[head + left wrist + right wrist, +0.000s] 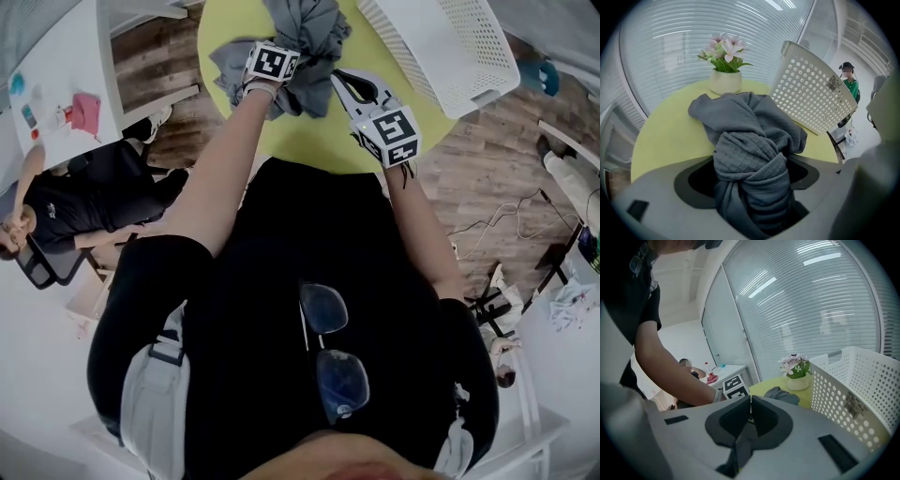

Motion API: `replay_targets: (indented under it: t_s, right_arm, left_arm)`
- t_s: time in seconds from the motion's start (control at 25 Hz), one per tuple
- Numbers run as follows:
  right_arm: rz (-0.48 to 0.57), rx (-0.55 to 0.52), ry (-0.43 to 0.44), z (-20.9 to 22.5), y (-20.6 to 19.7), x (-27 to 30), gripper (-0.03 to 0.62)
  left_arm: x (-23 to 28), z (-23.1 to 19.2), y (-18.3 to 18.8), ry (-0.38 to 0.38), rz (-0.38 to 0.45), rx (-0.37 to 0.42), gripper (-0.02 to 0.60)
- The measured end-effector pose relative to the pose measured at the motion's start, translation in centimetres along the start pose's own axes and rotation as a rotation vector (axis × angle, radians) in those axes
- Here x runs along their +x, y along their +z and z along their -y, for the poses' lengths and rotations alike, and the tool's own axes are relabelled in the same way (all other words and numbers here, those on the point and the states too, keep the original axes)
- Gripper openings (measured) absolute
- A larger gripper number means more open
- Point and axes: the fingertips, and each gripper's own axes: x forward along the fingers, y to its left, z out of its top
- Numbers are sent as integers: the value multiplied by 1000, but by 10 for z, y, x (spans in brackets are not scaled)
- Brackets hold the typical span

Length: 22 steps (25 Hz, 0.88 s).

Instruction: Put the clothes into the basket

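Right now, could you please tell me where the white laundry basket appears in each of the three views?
Head view: the white basket is at the top right, over the far right edge of the yellow table.
Left gripper view: the basket is upper right, beyond the grey clothes.
Right gripper view: the basket fills the right edge.
Shared landmark: the yellow table, beside the basket in every view.

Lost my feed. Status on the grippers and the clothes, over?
Left gripper open around the crumpled grey cloth, on the round yellow table. Right gripper shut, empty. White perforated plastic basket beside the cloth, path clear.
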Motion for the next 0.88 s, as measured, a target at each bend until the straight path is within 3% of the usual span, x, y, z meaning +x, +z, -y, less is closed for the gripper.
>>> replay_targets:
  t_s: [0.08,0.36,0.88]
  right_arm:
    - [1,0,-6,0,-1,-3,28]
    - [9,-7,-22,-5,-1,-15,28]
    - [54,-27,-45,-18,9,-42,28]
  left_arm:
    - [0,0,0,-5,0,1,430]
    - [-17,8,0,0,18,44,318]
    - [-70,40,2,-28,36,163,311]
